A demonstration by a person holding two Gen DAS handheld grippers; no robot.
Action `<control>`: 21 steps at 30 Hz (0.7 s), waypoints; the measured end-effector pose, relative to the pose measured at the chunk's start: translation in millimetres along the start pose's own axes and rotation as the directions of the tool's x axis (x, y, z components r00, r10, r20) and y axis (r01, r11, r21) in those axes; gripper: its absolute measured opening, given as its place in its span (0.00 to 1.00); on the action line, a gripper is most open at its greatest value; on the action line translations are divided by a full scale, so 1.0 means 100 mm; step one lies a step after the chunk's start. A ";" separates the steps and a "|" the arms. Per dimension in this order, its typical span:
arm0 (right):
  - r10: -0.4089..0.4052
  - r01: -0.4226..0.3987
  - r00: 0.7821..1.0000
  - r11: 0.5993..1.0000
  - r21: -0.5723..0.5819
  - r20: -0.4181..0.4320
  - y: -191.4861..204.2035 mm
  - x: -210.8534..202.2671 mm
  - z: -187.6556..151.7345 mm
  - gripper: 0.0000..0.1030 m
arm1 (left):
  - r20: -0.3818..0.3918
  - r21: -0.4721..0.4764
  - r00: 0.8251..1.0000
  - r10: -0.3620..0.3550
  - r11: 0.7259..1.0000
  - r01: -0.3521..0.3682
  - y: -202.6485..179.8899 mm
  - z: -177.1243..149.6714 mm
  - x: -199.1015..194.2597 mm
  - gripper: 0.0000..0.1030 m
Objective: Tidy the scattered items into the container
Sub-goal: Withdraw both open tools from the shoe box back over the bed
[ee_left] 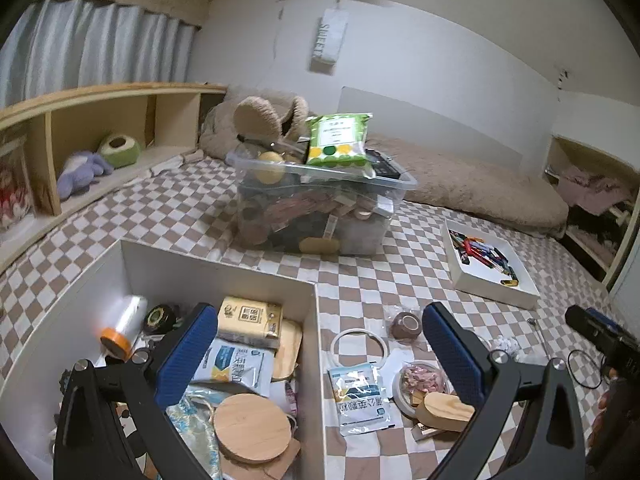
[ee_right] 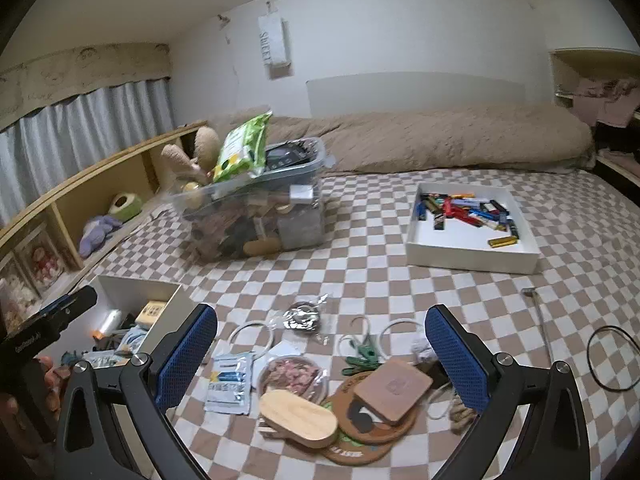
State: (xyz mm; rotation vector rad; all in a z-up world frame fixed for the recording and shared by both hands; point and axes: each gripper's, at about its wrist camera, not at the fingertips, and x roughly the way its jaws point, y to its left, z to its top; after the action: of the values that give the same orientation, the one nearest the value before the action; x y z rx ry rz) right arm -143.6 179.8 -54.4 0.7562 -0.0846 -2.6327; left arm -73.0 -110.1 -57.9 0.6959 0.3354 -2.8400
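Checkered bed [ee_right: 360, 280]: brown-and-white cover, carries everything; tan blanket [ee_right: 440, 140] rolled along the far side.
Wooden shelf [ee_left: 100, 128]: beside the bed, holds a purple plush [ee_left: 80, 170].
Clear bin [ee_left: 320, 208]: far middle of bed, heaped full, green pack [ee_left: 338, 146] on top.
White box [ee_left: 224, 268]: the container, near left on the bed; already inside are a tape roll [ee_left: 122, 326], a tan carton [ee_left: 250, 320], a blue-white sachet [ee_left: 232, 366] and a round wood lid [ee_left: 251, 428].
White tray [ee_right: 472, 226]: right of bed, well apart from the box, batteries and coloured sticks inside.
Left hand-held gripper [ee_left: 320, 344]: jaws wide, nothing between them, hanging over the box's right wall; left finger above the box contents, right finger above the scattered pile.
Right hand-held gripper [ee_right: 320, 352]: jaws wide, nothing held, over the scattered pile.
Scattered pile: on the bed just right of the box: sachet [ee_right: 230, 382], oval wood piece [ee_right: 298, 416], cork coasters [ee_right: 360, 428] stacked under a tan leather square [ee_right: 394, 392], round dish of pink bits [ee_right: 290, 374], white rings [ee_right: 252, 338], green clip [ee_right: 362, 356], bagged metal piece [ee_right: 306, 316].
Black loop [ee_right: 614, 358]: alone on the bed, far right.
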 end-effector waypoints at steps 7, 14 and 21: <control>-0.036 0.034 0.999 0.998 0.049 0.038 -0.24 -0.11 0.00 1.00 | 0.025 0.030 1.000 -0.016 0.999 0.015 -0.10 0.00 -0.05 1.00; -0.074 0.067 0.996 0.992 0.104 0.058 -0.48 -0.21 -0.02 1.00 | -0.012 0.004 0.999 -0.049 0.999 0.049 -0.22 -0.05 -0.02 1.00; -0.122 0.113 0.991 0.982 0.149 0.057 -0.69 -0.23 -0.06 1.00 | 0.015 0.101 0.999 -0.044 0.994 0.042 -0.52 -0.19 -0.02 1.00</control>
State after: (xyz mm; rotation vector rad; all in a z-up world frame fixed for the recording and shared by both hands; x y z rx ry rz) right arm -147.1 252.1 -59.7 0.7426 -0.2611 -2.7880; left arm -75.5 -55.3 -64.5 0.6910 0.2077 -2.9191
